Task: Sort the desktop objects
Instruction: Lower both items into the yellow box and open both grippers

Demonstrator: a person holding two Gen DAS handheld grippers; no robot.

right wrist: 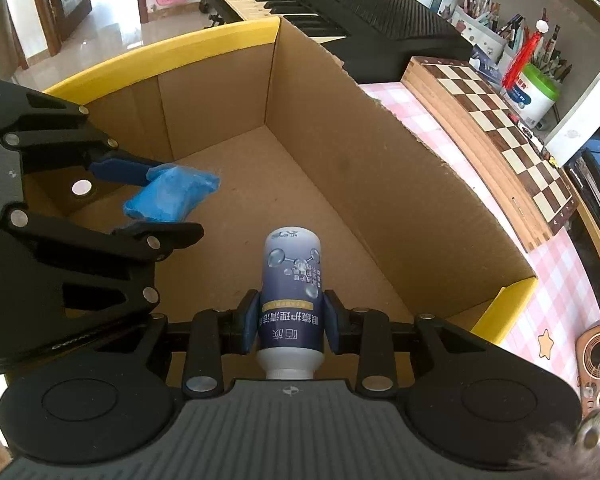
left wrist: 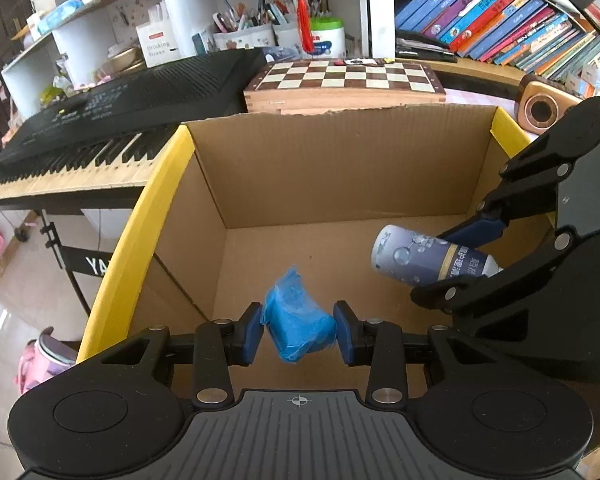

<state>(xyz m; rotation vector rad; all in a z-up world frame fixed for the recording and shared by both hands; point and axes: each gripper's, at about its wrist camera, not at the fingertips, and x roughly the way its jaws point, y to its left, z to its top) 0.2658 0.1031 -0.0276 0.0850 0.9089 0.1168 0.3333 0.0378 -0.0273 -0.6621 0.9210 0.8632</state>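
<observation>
Both grippers hang over an open cardboard box (left wrist: 340,168) with yellow rim tape; its floor shows bare in the right wrist view (right wrist: 260,184). My left gripper (left wrist: 299,330) is shut on a crumpled blue packet (left wrist: 298,320), held above the box floor; the packet also shows in the right wrist view (right wrist: 172,196). My right gripper (right wrist: 290,326) is shut on a blue-and-white bottle (right wrist: 292,292) with its cap toward the camera. In the left wrist view the bottle (left wrist: 428,258) and the right gripper (left wrist: 472,254) sit at the box's right side.
A black keyboard (left wrist: 100,128) stands left of the box. A wooden chessboard (left wrist: 344,80) lies behind it on a pink checked cloth (right wrist: 552,280). Shelves with pen holders (left wrist: 244,32) and books (left wrist: 500,20) are at the back. A wooden speaker (left wrist: 540,108) stands right.
</observation>
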